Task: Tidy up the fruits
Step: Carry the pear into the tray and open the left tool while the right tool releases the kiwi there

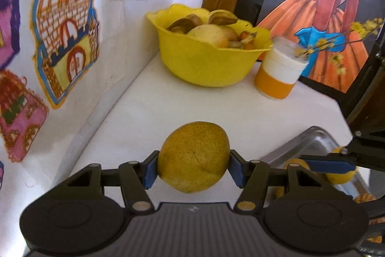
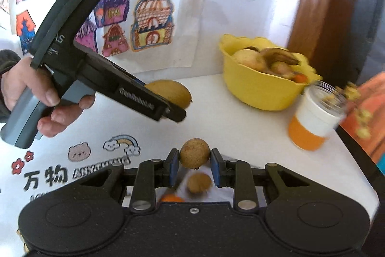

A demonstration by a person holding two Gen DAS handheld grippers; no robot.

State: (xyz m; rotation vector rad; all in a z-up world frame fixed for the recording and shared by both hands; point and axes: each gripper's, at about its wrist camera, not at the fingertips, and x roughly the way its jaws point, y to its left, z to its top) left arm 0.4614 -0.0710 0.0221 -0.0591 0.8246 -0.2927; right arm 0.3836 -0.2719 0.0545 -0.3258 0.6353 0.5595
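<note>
We see the left gripper [image 1: 192, 166] clamped on a yellow mango [image 1: 193, 157] short of the yellow bowl [image 1: 207, 59] (already holding fruit), our right gripper [image 2: 194, 166] pinching a small brown fruit [image 2: 195, 153] above the surface [image 2: 240, 127].

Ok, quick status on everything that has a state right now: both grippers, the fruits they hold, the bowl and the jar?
left gripper: shut on the large yellow fruit, held above the table.
right gripper: shut on the small brown fruit.
yellow bowl: upright, already holding fruit.
jar: upright, flower sprigs standing in it.
metal tray: on the table, yellow fruit in it.
</note>
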